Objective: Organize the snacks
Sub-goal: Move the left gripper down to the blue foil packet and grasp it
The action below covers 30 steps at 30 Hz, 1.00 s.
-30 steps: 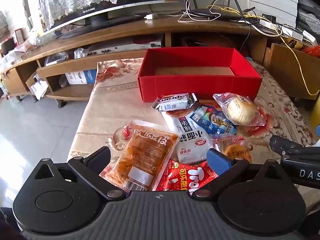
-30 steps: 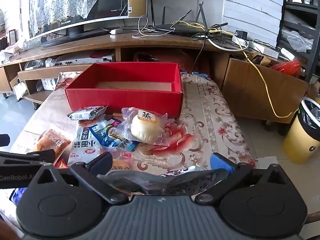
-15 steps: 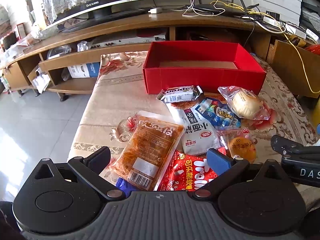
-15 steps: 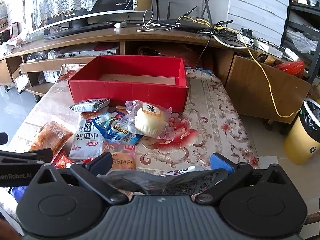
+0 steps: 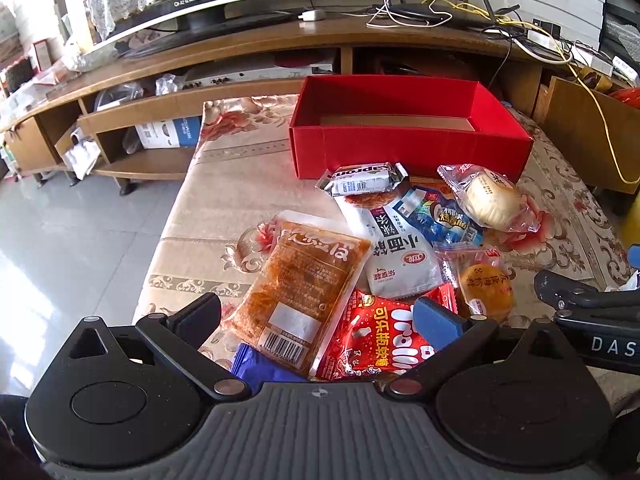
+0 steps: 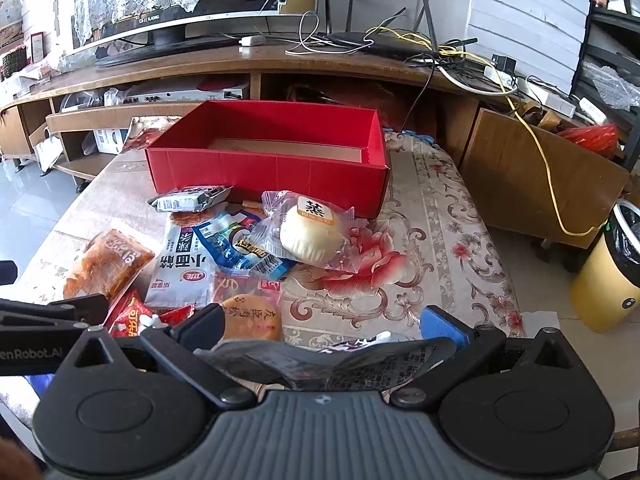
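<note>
The red box [image 6: 272,168] sits empty at the worktop's far side, ready for the snack pile [image 5: 400,248] before it. The right gripper [image 6: 320,354] seemingly pinches a dark wrapper [image 6: 360,362]; the left gripper [image 5: 316,320] hovers with fingers spread over the pile.

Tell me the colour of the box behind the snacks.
Red box, with a plain cardboard-brown floor inside; clearest in the right wrist view.

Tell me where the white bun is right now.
The white bun lies on the table right of the snack pile, just in front of the red box, overlapping the blue packet.
</note>
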Tool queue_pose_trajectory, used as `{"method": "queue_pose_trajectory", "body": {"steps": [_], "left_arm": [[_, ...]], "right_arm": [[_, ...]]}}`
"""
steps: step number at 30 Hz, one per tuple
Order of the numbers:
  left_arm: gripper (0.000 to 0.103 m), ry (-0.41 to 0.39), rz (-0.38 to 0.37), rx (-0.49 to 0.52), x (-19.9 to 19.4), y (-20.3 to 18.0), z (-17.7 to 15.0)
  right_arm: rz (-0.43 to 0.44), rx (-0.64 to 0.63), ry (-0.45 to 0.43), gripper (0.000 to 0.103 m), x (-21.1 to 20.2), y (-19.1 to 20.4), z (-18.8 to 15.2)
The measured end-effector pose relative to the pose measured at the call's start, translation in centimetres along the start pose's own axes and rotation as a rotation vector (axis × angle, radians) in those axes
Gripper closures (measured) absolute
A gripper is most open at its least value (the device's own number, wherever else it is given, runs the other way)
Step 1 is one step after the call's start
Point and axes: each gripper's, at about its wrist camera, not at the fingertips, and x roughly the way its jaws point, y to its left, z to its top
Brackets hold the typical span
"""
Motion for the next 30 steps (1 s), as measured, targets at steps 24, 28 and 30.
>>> {"method": "queue_pose_trajectory", "body": {"steps": [24, 28, 30], "left_arm": [[0.0, 0.048, 0.0, -0.006, 0.3, 1.5, -1.4], [0.0, 0.073, 0.006, -0.016, 0.6, 2.1, -1.8], [0.0, 0.076, 0.01, -0.019, 0.5, 2.4, -2.0]], "right_arm": [[0.026, -0.035, 0.029, 0.0, 0.4, 1.3, 0.0], [0.039, -0.046, 0.032, 0.0, 0.5, 1.8, 0.0], [0.047, -0.057, 0.037, 0.0, 0.5, 2.2, 0.0]]}}
